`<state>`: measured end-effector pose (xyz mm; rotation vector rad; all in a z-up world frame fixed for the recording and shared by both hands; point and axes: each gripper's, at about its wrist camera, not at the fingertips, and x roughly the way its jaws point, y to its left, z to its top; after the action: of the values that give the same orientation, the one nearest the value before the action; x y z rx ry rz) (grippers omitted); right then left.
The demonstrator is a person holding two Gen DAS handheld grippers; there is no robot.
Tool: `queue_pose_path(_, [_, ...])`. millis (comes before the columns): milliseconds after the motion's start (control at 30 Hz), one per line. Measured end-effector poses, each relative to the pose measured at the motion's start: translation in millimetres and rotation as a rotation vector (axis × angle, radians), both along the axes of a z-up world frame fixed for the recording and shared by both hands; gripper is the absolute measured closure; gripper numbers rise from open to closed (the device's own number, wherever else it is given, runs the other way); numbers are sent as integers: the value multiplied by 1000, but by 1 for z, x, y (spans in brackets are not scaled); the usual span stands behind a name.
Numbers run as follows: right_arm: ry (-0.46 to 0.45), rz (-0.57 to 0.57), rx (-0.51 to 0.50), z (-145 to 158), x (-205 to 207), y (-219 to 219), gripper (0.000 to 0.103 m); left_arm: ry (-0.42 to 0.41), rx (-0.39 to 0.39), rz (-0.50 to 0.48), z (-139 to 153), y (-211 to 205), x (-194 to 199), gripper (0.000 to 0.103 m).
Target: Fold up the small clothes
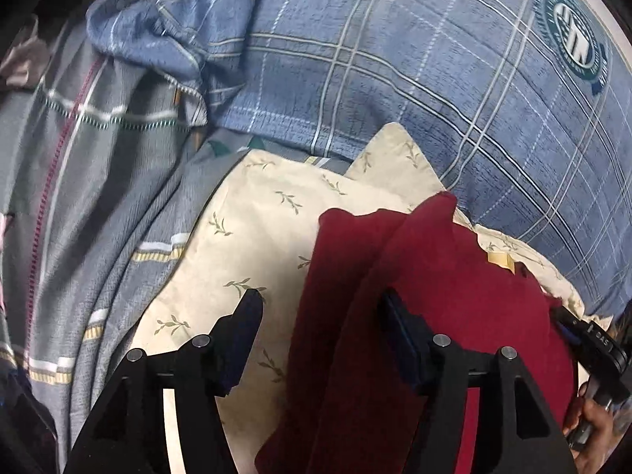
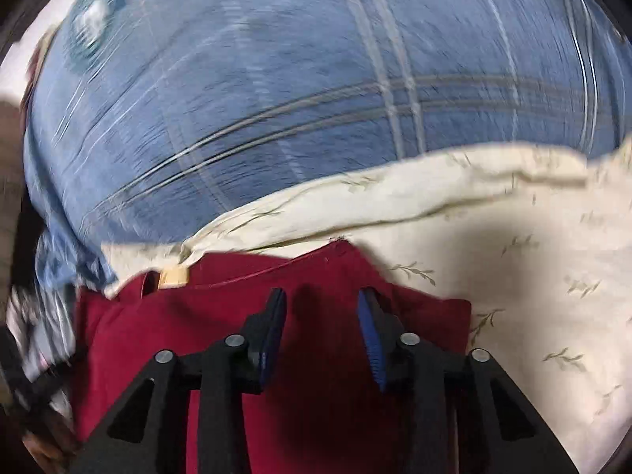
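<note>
While the dark red garment [image 1: 414, 316] lies on a cream cloth with a leaf print [image 1: 252, 229], the left gripper [image 1: 320, 308] stands over it with its jaws spread wide and nothing pinched between them. Its left finger is over the cream cloth, and its right finger [image 1: 399, 328] sits over the red fabric, where a long fold runs from the near edge up toward the far corner of the garment. Whether that finger touches the fabric cannot be told.

In the right wrist view, the right gripper [image 2: 322, 316] is also released, its two blue-padded fingers apart above the red garment [image 2: 221, 335], casting a shadow on it. The far edge of the garment shows a seam and a small pale tag [image 2: 173, 276] on its left part. The cream cloth [image 2: 533, 256] reaches out to the right and beyond the far edge of the garment.

Beyond the cream cloth lies a blue plaid cover [image 1: 395, 79] with a round green badge [image 1: 572, 43] at the far right. To the left in the left wrist view is a grey striped sheet [image 1: 98, 197], rumpled. At the right edge of that view, a hand [image 1: 592, 422] holding the other black tool is partly seen. The right wrist view is blurred.
</note>
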<state>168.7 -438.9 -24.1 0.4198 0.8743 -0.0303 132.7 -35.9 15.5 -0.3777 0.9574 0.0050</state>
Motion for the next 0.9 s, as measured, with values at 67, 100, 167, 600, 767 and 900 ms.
queue_pose_path(67, [-19,-3,20,7,-7,-4,65,-12,5,0,5,0,-2,42])
queue_pose_path(100, [-28,0,2,15,-15,-2,65,-25,8,-2,9,0,-5,43])
queue_pose_path(167, [-48,29,-37,33,-34,8,62,-49,-1,-9,17,4,-15,43])
queue_pose_path(600, [-48,171,-114,67,-75,69,44,-91,-52,-94,47,19,-117,23])
queue_pose_path(767, [-60,310,-55,79,-56,130,44,-56,-46,-118,29,15,-126,23])
queue_pose_path(900, [-39,398,-53,67,-43,174,44,-63,-13,-146,29,7,-124,23])
